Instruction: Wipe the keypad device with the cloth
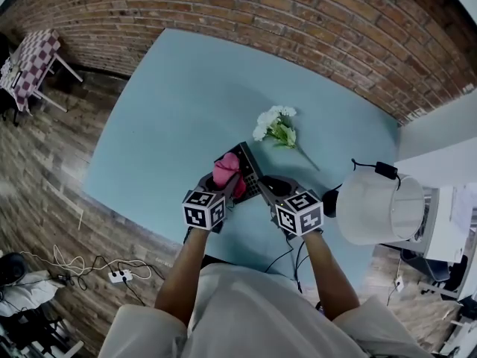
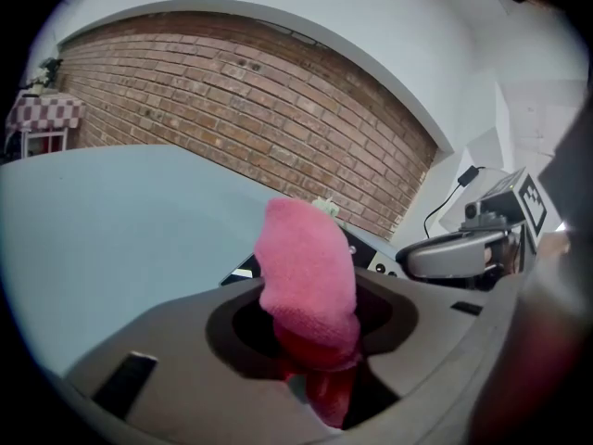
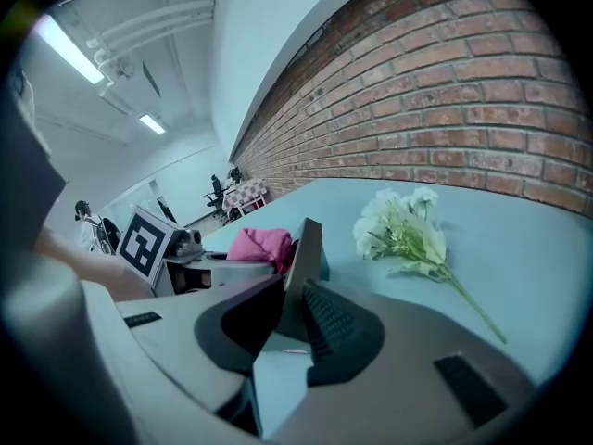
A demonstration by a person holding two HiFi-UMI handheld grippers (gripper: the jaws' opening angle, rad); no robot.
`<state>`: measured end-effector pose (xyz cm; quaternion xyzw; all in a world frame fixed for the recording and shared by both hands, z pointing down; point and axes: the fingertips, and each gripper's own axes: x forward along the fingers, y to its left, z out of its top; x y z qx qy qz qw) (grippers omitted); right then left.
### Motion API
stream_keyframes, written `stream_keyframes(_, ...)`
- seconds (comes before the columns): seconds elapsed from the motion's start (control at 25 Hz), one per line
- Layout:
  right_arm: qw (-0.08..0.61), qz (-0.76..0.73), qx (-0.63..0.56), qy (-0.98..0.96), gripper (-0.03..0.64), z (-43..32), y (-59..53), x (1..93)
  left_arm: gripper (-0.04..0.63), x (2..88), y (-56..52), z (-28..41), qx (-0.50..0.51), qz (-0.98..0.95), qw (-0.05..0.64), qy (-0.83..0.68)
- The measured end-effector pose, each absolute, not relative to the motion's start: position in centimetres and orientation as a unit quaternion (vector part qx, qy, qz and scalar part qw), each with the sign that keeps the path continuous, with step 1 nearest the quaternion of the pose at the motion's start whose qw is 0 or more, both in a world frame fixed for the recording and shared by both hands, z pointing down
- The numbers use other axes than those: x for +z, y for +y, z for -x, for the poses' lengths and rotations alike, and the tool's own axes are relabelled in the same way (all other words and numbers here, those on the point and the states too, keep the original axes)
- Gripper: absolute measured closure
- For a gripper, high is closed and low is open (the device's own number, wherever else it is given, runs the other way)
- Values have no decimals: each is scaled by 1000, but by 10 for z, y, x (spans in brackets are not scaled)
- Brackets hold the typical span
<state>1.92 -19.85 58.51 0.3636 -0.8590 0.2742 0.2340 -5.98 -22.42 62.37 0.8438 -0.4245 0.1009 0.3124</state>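
While both grippers work at the near edge of the light blue table point(image 1: 186, 95), the right gripper point(image 3: 295, 309) has its jaws pinched narrow on the lower edge of the keypad device point(image 3: 306, 248), and the dark slab stands tilted up on edge between them. Just left of the device sits the left gripper point(image 2: 315, 336), jaws clamped on the pink cloth point(image 2: 306, 267). The cloth bulges up out of the grip in a fat roll, right up against the device's left face, though actual contact is too close to call. Off to the device's right stands a white lampshade point(image 1: 373, 207), well apart from it. Beyond the device, a sprig of white flowers point(image 1: 277, 127) lies flat on the table, stem trailing right. Farther back again, past the table's far edge, runs the brick wall point(image 1: 298, 21).
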Motion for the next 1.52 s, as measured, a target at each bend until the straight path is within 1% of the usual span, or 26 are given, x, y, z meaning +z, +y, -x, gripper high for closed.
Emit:
stream_keyframes(0.48,238,-377,257,-857,520,-18,-198,586,397,658,-209,88,118,-822,357,-427)
stream_keyframes(0.76,242,-387,255,-852,520,-16,-198,586,397,671,-200,101,189,-808,347,-437)
stream_keyframes(0.88,245,-396,252,-848,520,-16,-198,586,400,670,-196,103,185,-810,354,-430)
stream_keyframes(0.96,239,-400,259,-846,523,-18,-196,585,402,661,-196,103,181,-816,346,-426)
stream_keyframes(1.08,224,-399,272,-847,526,-24,-192,581,402,634,-199,94,159,-830,328,-421)
stream_keyframes(1.24,215,-395,279,-849,525,-32,-184,582,400,593,-202,63,119,-852,315,-400)
stream_keyframes(1.28,210,-391,286,-849,535,-31,-183,581,400,584,-204,54,110,-858,313,-393)
stream_keyframes(1.36,203,-386,294,-851,582,-28,-183,580,402,571,-207,36,98,-867,310,-378)
stream_keyframes(1.52,191,-378,311,-851,575,-28,-183,581,402,569,-205,10,102,-875,312,-357)
